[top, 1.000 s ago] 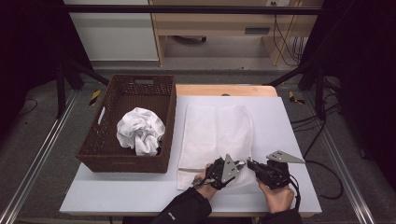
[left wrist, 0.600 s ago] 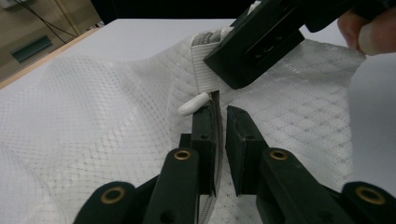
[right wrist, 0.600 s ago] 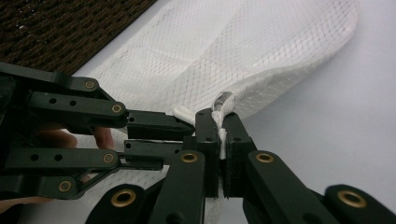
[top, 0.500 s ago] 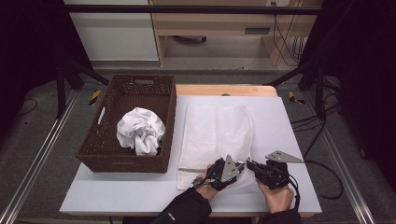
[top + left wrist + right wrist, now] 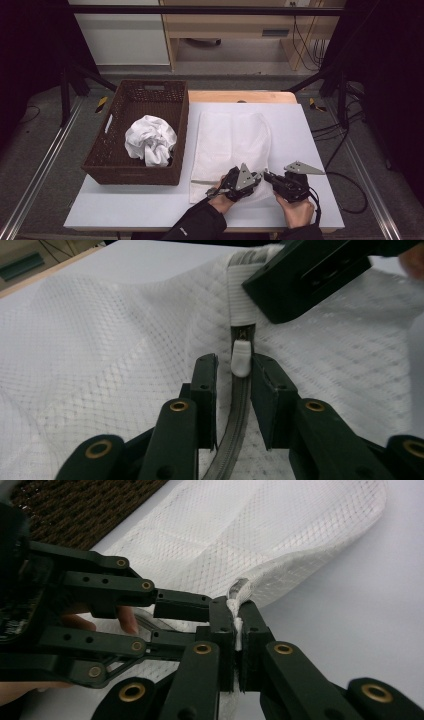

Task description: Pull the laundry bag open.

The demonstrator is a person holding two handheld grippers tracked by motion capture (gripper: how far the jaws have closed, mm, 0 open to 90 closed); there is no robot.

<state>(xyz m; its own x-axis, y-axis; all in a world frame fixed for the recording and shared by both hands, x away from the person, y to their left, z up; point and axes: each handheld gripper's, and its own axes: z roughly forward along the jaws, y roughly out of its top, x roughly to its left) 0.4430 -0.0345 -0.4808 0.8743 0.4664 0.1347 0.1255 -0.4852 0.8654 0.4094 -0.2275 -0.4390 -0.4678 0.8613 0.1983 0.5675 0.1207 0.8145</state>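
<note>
The mesh laundry bag (image 5: 232, 145) is lying flat on the bench (image 5: 310, 135), just right of the wicker basket (image 5: 102, 150). At its near edge the right gripper (image 5: 235, 630) is pinching the bag's hem beside the zipper. The left gripper (image 5: 235, 377) has just been opening its jaws, now straddling the white zipper pull (image 5: 241, 357) without pressing it. The pull could slip free if the left gripper closes off-centre, or the mesh could bunch. The basket is holding a crumpled white cloth (image 5: 150, 140).
</note>
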